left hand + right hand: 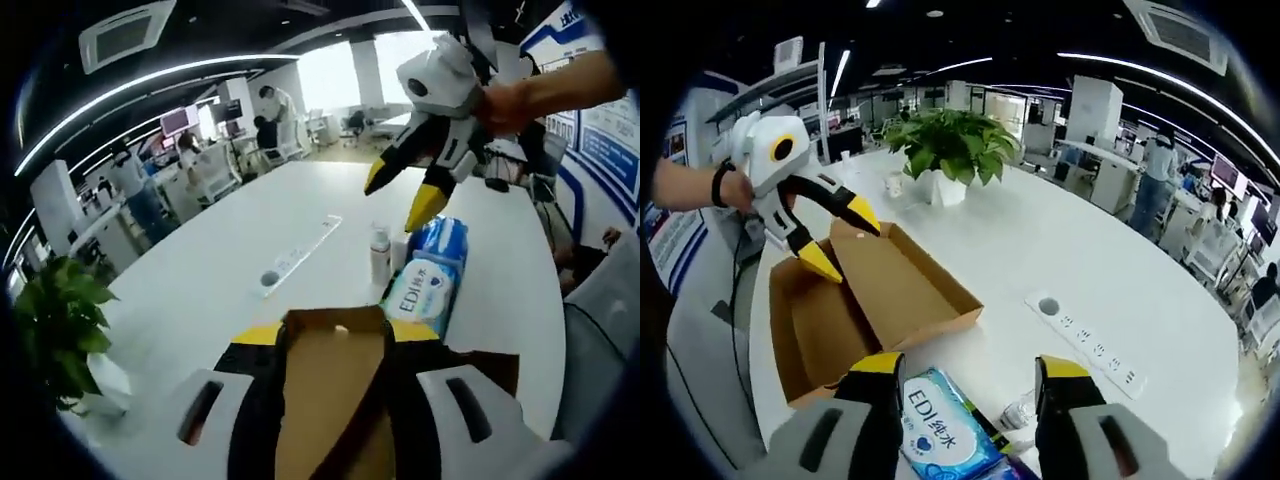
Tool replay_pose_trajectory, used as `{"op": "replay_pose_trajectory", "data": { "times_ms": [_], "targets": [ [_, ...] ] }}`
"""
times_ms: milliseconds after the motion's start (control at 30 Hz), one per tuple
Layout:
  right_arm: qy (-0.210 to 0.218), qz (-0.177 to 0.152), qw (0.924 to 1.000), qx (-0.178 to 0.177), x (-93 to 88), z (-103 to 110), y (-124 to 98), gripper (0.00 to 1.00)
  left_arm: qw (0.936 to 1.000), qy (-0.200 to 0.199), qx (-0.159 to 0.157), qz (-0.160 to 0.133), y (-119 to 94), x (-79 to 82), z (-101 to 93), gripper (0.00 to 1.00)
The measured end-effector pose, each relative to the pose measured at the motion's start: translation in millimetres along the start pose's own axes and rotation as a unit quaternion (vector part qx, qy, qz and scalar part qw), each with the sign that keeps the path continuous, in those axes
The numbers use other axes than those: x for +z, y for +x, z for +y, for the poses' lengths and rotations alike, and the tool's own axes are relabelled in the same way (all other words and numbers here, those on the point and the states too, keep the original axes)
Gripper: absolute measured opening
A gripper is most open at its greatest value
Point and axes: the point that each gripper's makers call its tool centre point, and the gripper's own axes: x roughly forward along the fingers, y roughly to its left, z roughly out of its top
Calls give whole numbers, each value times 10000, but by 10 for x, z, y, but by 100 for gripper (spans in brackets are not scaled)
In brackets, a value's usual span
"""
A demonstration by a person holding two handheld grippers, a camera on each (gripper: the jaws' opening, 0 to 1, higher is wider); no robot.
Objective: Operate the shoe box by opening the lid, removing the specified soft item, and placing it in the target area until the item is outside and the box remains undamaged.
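**Wipes pack out on the table, right gripper nearest it**

The shoe box (855, 300) sits open on the white table (1040, 250), its lid (910, 275) folded out to the side and the inside looking bare as far as the right gripper view shows; no tear or crush is visible on the cardboard. The soft item, a blue-and-white pack of wipes (945, 425), lies flat on the table outside the box, just beside its near corner; in the left gripper view the same pack (430, 275) lies just past the box's far edge, next to a small bottle (379, 253).

The right gripper (970, 375) hangs over the pack with its jaws apart; the pack lies between and just below the yellow tips, closer to the left-hand jaw in that view, and neither tip can be seen touching it; its long axis runs roughly along the line of the jaws, away from the camera. From the left gripper view, the right gripper (405, 195) is above the pack, tips pointing down at it with a gap showing between them.

The left gripper (830, 240) is held over the open box, jaws spread and holding nothing; in its own view the left gripper (335, 335) has cardboard between and below its jaws, with no grip that I can make out.

Judging by this, the item is already out, and the right hand is the nearer one for any last nudge; whether this spot is the target area cannot be told, as no marking shows. A potted plant (950, 150) and a power strip (1090, 335) stand well clear.
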Motion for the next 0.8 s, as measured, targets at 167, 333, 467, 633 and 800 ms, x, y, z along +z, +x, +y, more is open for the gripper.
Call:
{"op": "replay_pose_trajectory", "data": {
  "times_ms": [167,333,467,633,800],
  "targets": [
    [243,-184,9995,41,-28,133,-5,50,9999,-106,132,20,-189,-105,7,39],
    [309,-216,9993,81,-101,304,-6,52,9989,-365,298,38,-353,-277,85,41],
    [382,-248,9989,115,-139,387,-19,53,9983,-423,407,56,-477,-370,97,42],
    [671,-348,9968,266,-188,483,-40,58,9959,-633,642,5,-712,-491,155,44],
    [797,-406,9956,290,-244,578,-66,58,9937,-791,798,-22,-911,-625,182,46]
  ]
}}
